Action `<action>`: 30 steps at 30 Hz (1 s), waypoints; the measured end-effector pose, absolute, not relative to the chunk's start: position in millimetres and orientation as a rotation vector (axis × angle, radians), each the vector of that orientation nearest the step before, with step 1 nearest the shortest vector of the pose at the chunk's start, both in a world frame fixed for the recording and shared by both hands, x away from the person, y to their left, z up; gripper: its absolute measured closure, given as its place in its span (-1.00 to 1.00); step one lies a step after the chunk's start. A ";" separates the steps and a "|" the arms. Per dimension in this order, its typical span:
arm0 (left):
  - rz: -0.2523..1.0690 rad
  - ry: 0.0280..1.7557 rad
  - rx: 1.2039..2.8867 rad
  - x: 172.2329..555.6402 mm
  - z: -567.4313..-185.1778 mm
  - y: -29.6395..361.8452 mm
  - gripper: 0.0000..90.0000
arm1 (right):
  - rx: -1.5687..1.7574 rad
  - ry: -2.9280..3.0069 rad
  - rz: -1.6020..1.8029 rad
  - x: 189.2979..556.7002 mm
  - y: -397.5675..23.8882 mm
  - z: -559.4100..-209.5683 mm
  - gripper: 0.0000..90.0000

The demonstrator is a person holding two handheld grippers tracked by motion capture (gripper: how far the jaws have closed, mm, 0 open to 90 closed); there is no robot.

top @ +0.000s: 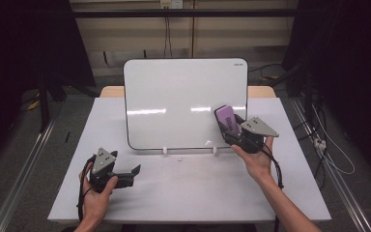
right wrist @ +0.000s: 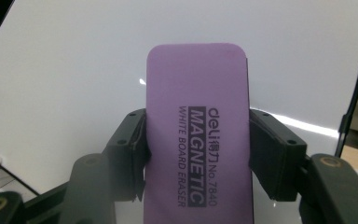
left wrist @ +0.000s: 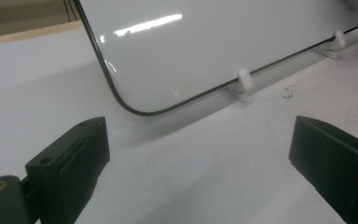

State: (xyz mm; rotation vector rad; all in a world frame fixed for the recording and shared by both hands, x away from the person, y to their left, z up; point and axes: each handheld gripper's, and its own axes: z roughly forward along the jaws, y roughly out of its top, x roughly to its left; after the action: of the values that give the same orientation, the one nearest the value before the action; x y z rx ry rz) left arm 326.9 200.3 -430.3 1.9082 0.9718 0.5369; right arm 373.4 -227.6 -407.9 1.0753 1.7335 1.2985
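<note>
A white board (top: pixel 183 101) stands upright on small white feet at the middle of the table; its lower left corner (left wrist: pixel 168 60) fills the left gripper view. A purple board eraser (top: pixel 226 117) (right wrist: pixel 198 130), printed "MAGNETIC WHITE BOARD ERASER", is held against the board's lower right part. My right gripper (top: pixel 232 129) (right wrist: pixel 198 154) is shut on the eraser's two long sides. My left gripper (top: pixel 134 175) (left wrist: pixel 196 154) rests low at the front left of the table, open, with nothing between its jaws.
The white table (top: pixel 188 188) has bare room in front of the board. The board's white feet (top: pixel 164 151) (left wrist: pixel 244 80) stand on it. Small dark crumbs (left wrist: pixel 287 93) lie near the feet. Metal rails and cables run along the floor at both sides.
</note>
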 end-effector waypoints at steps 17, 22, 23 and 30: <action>0.535 0.982 1.892 326.4 -429.4 201.3 -0.89 | 1.034 1.734 1.427 356.1 -211.0 -409.5 -0.08; 0.525 0.999 1.885 328.3 -430.8 203.3 -0.89 | 1.033 1.726 1.457 353.2 -210.1 -407.6 -0.08; 0.521 0.998 1.882 328.5 -430.8 203.4 -0.89 | 1.034 1.728 1.455 352.4 -209.7 -408.1 -0.08; 0.508 0.978 1.887 327.2 -429.9 201.3 -0.83 | 1.046 1.750 1.522 345.9 -201.7 -413.1 -0.08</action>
State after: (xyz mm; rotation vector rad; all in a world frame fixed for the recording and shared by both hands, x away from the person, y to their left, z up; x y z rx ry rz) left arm 327.2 201.3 -429.9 1.8866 0.9776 0.5078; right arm 345.9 -201.7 -413.1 1.0455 1.7497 1.5219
